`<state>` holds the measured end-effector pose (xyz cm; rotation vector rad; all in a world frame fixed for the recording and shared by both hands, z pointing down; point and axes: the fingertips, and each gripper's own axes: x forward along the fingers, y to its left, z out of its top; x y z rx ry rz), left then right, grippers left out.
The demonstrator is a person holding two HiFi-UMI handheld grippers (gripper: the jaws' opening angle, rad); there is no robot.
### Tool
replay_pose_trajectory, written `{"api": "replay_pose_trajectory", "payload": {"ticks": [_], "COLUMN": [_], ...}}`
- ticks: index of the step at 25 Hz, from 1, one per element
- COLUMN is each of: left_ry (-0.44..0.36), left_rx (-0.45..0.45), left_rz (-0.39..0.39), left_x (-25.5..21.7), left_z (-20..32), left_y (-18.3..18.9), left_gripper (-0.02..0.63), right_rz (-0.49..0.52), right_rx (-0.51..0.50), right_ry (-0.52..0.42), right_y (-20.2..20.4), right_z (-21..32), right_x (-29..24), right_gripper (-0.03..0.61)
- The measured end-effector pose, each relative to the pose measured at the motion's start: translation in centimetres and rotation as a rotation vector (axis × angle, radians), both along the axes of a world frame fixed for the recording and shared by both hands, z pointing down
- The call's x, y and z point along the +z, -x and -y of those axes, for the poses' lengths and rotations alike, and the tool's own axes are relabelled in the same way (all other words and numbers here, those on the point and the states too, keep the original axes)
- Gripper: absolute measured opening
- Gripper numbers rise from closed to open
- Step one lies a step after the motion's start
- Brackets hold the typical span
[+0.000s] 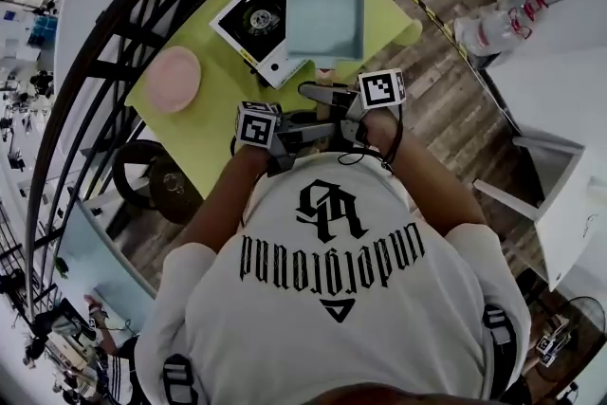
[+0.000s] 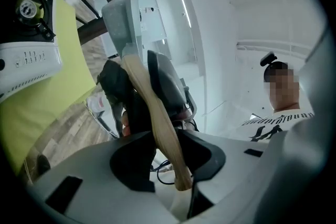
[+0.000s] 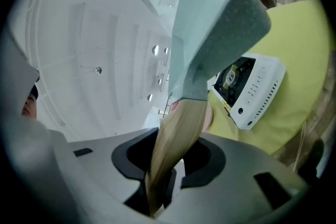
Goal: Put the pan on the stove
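Gripping the pan [image 1: 325, 14] by its wooden handle [image 2: 157, 113], you are using both tools at once. Your left gripper [image 2: 170, 157] is clamping the handle near its free end, with the dark pads pressing on either side of the wood. Your right gripper [image 3: 165, 162] is clamping the same handle farther along, nearer the pan body, and its pads are likewise bearing on the wood. In the left gripper view the right gripper is showing as a dark shape just ahead, between your left jaws and the pan.

You are holding the pan in the air over the far side of the table [image 1: 194, 133]. It is pale blue and square, with its handle pointing back toward you. The right gripper view is showing its grey speckled underside tilted and raised clear of the surface below.

You are not yet resting the pan on the stove [image 1: 254, 26]. That white unit is sitting on the yellow-green table, just left of the pan in the head view, where the pan's near left corner is overlapping the stove's right edge. In the right gripper view the stove is lying beyond and below the pan, with its burner and its row of controls showing.

A pink plate [image 1: 173, 79] is lying on the table left of the stove, well apart from the pan.
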<state>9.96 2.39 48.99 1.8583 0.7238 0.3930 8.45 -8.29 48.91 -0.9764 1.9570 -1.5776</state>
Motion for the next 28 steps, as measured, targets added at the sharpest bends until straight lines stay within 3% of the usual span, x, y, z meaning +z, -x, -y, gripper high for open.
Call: {"api": "replay_pose_trajectory", "payload": {"ticks": [10, 28], "left_ry": [0.022, 0.043], "left_rx": [-0.215, -0.421], "left_rz": [0.012, -0.003], "left_x": [0.1, 3.8], "left_z": [0.0, 6.3], "left_y": [-6.5, -6.0], "left_gripper": [0.144, 0.146], "right_rz": [-0.017, -0.012], "right_rx": [-0.21, -0.445], "right_ry": [0.007, 0.077], "right_y": [-4.2, -1.5], "right_z": [-0.5, 4.7], "right_x": [0.7, 3.8], "right_gripper": [0.126, 0.127]}}
